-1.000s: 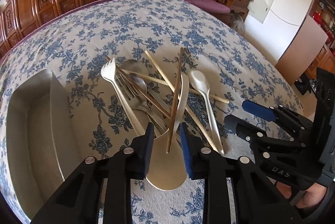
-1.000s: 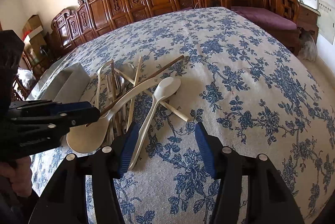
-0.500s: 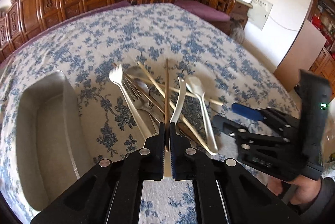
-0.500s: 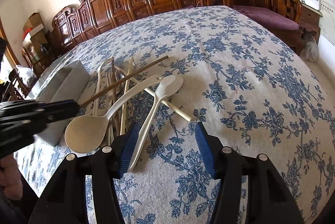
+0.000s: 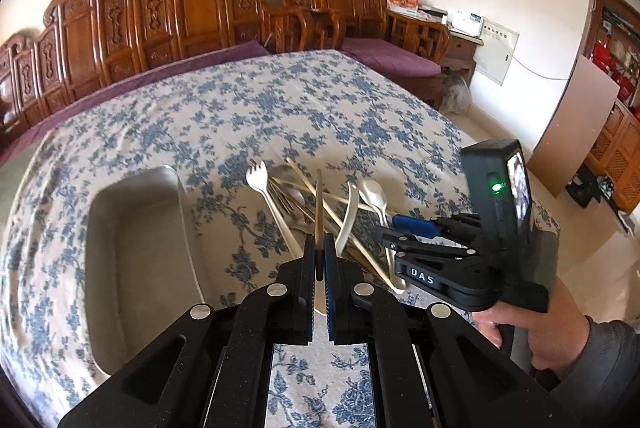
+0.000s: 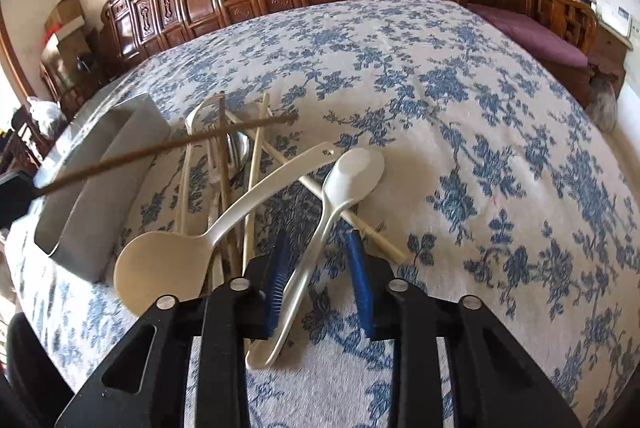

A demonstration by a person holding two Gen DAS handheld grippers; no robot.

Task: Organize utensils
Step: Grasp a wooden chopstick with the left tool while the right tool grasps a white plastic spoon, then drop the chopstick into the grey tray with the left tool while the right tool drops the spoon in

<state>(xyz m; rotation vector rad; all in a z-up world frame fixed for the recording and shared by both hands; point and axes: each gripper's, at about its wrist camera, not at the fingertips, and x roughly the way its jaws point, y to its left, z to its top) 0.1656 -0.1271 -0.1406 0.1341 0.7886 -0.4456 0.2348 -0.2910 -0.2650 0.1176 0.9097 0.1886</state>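
My left gripper point(image 5: 319, 260) is clamped tight on a dark brown chopstick point(image 5: 319, 203), the pads pressed flat against its near end; seen from the right wrist view, that stick point(image 6: 168, 147) is lifted clear of the heap and slants over the metal tray point(image 6: 76, 203). My right gripper point(image 6: 318, 268) is closing, with the handle of the small white spoon point(image 6: 352, 175) between its blue pads point(image 6: 362, 280) — the left pad looks to be just touching the handle, the right pad stands apart from it, so I do not count it as gripped. The remaining utensils lie in a loose crossed pile on the blue-flowered tablecloth point(image 6: 480, 147): a large cream serving spoon point(image 6: 168, 268) with its bowl nearest me, a white fork point(image 5: 262, 187), several pale chopsticks point(image 5: 348, 228) and some metal pieces underneath (too tangled to count). The tray point(image 5: 132, 260) sits just beside the pile, on its left in the left wrist view. My right hand point(image 5: 536, 332) grips the handle of its tool — a grey sleeve point(image 5: 604, 376) shows at the wrist.
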